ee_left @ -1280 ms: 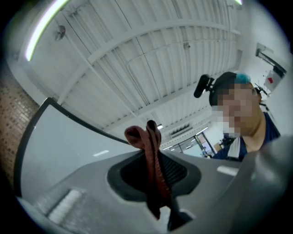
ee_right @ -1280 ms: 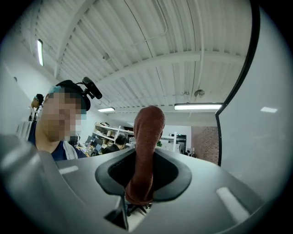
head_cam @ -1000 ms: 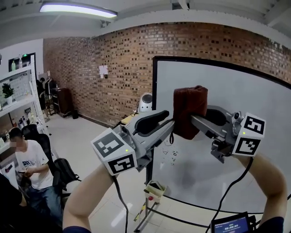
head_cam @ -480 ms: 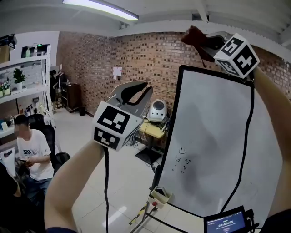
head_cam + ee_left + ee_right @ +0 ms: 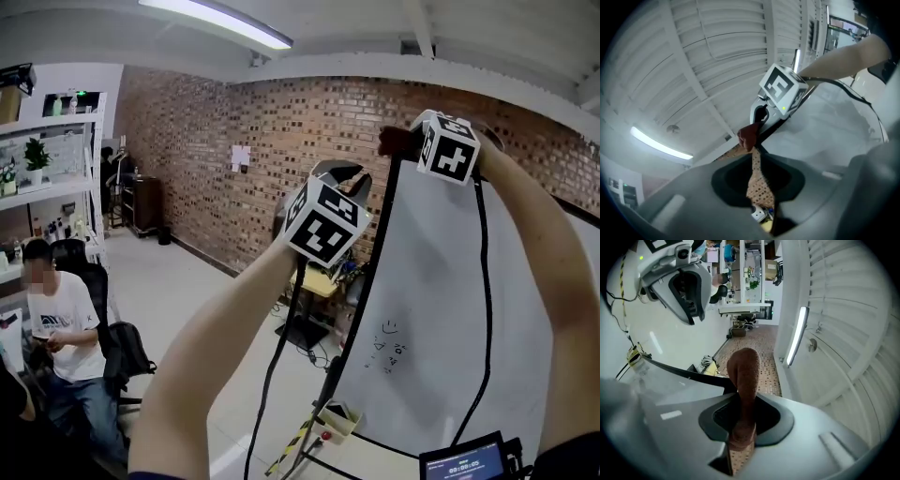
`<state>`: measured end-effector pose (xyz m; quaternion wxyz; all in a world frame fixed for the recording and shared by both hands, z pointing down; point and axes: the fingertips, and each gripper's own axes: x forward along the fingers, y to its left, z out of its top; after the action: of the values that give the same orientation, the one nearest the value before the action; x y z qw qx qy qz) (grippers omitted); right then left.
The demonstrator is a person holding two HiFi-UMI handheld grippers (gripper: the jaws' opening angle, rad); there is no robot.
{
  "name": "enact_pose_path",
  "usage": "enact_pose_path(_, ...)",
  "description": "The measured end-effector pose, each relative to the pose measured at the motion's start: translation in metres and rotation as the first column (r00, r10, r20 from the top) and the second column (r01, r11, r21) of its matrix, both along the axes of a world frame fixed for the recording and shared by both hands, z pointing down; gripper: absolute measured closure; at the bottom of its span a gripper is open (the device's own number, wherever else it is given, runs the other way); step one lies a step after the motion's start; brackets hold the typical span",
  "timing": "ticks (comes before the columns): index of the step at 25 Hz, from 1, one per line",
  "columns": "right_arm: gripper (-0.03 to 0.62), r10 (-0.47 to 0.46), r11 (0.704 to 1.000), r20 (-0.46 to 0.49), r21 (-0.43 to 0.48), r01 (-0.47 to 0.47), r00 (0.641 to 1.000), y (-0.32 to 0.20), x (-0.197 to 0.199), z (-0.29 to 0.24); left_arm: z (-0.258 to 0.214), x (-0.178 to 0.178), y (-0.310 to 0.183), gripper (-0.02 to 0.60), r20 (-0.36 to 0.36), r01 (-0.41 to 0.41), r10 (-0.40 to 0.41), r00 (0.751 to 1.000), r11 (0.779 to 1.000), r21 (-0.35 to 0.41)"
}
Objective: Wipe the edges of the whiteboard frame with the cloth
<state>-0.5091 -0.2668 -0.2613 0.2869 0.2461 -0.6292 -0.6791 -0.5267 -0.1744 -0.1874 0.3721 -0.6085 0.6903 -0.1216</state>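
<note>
Right gripper [image 5: 742, 420] is clenching the dark-red terry cloth [image 5: 744, 376] at the top corner of the whiteboard's black frame [image 5: 684, 372]. Dragging hard, I'm risking pulling it loose or shoving the board [image 5: 441, 309], since my closed, empty left gripper [image 5: 754, 154] isn't bracing it.

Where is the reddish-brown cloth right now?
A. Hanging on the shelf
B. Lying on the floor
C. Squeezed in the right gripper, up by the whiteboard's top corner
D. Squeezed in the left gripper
C: the cloth sits pinched between the jaws of the right gripper, raised to the top corner of the whiteboard frame.
</note>
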Motion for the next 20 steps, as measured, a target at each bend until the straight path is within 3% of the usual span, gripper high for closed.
enact_pose_path(8,0.526,0.08,0.996,-0.005,-0.049,-0.08,0.997,-0.006,0.04,0.001,-0.004,0.032,-0.035,0.528,0.082,-0.127,0.126,0.989,0.992,0.008)
enact_pose_path(20,0.53,0.166,0.975,0.035,-0.154,-0.158,0.986,-0.012,0.12,0.012,-0.04,0.106,-0.044,0.528,0.213,-0.235,0.224,0.951,0.972,0.029)
